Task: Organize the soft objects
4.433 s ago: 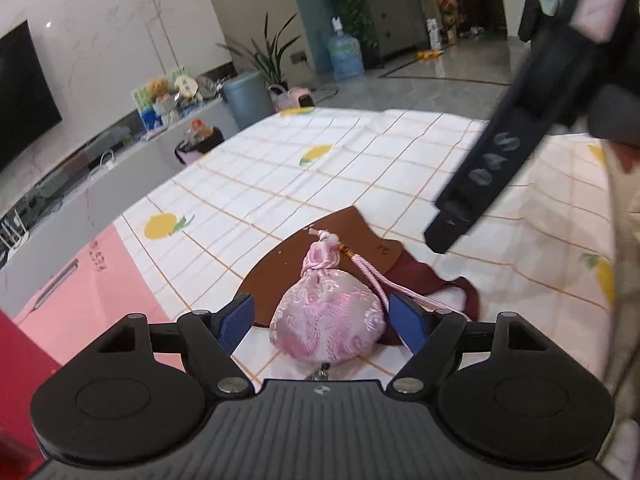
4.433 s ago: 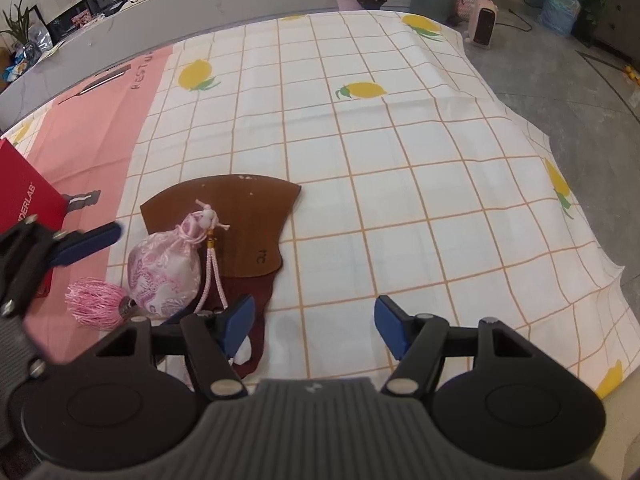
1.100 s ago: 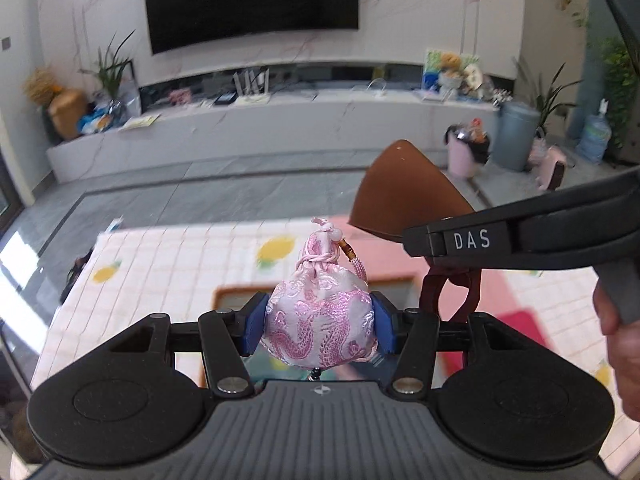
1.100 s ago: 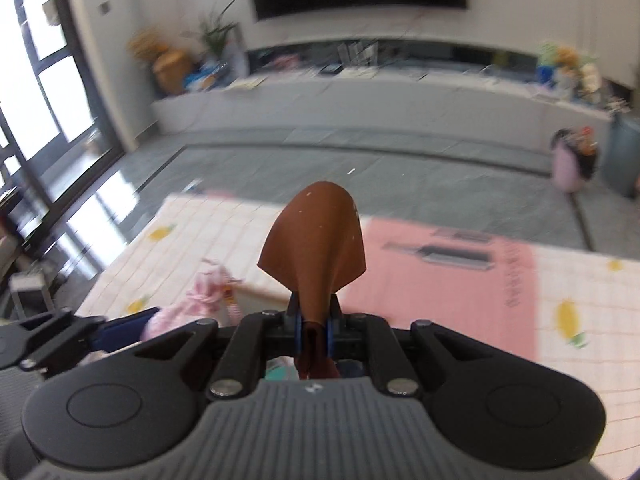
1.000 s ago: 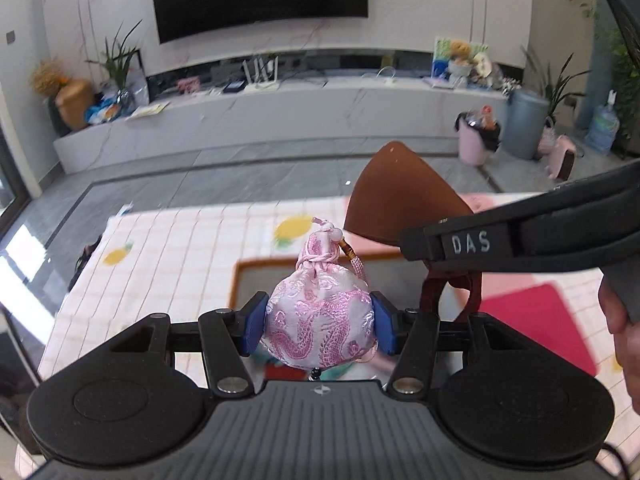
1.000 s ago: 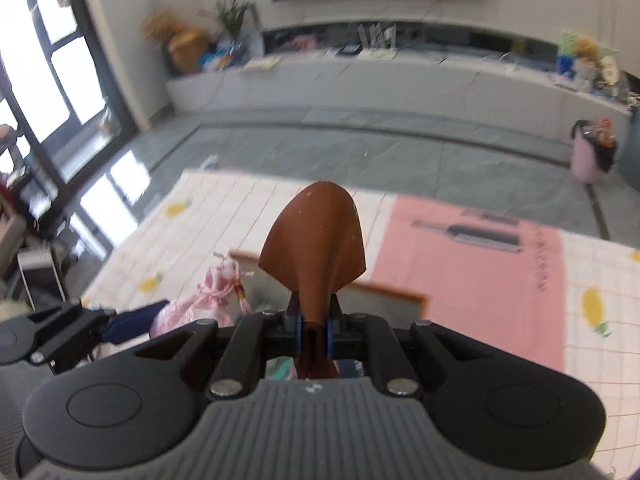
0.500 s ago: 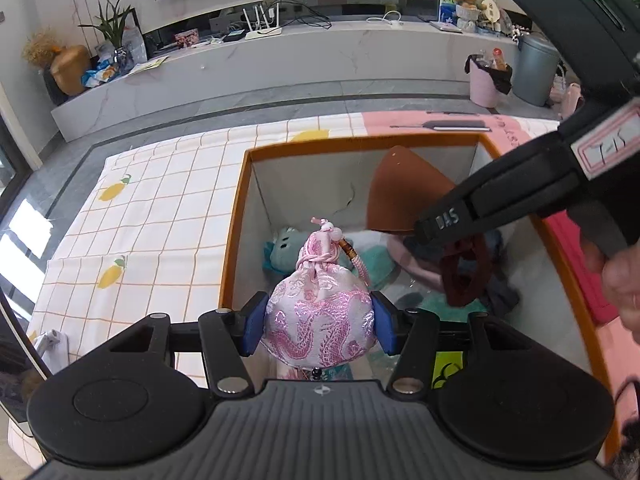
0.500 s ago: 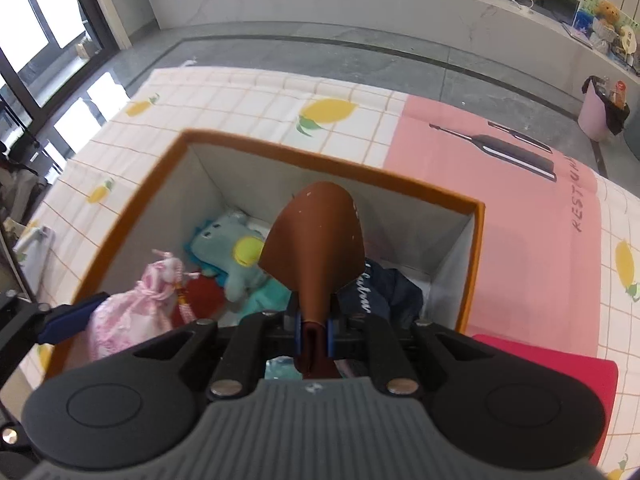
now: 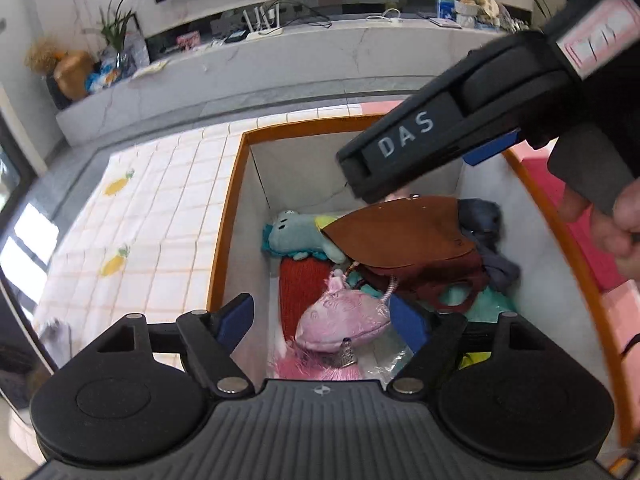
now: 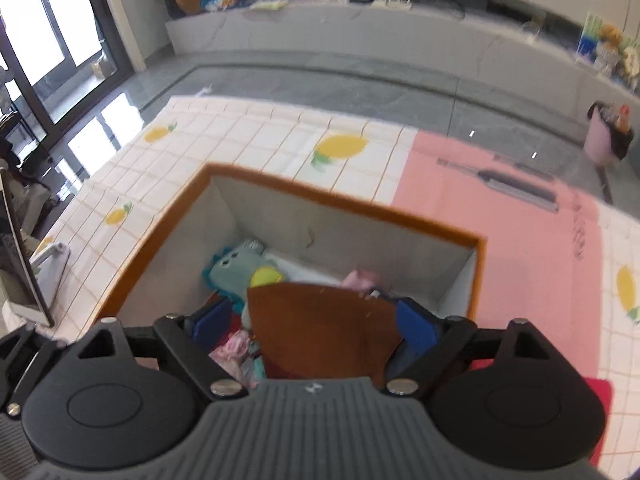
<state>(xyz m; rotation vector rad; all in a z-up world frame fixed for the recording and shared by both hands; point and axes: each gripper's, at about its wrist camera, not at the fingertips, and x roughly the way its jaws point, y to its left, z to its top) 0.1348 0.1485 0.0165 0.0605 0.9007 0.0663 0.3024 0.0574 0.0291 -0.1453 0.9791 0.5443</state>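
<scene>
Left wrist view: left gripper fingers are opening, clear of the pink pouch lying in the orange-rimmed box beside the brown mask.
Right wrist view: right gripper fingers are opening; the mask is sitting between them, seemingly untouched, inside the box

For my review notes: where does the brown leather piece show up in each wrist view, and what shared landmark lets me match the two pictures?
Left wrist view: the brown leather piece lies right of centre inside the box, atop the pile, beyond the pink pouch.
Right wrist view: it fills the lower centre, between the opening jaws, untouched by their pads.
Shared landmark: the teal plush toy, beside the leather's left edge in both views.
</scene>
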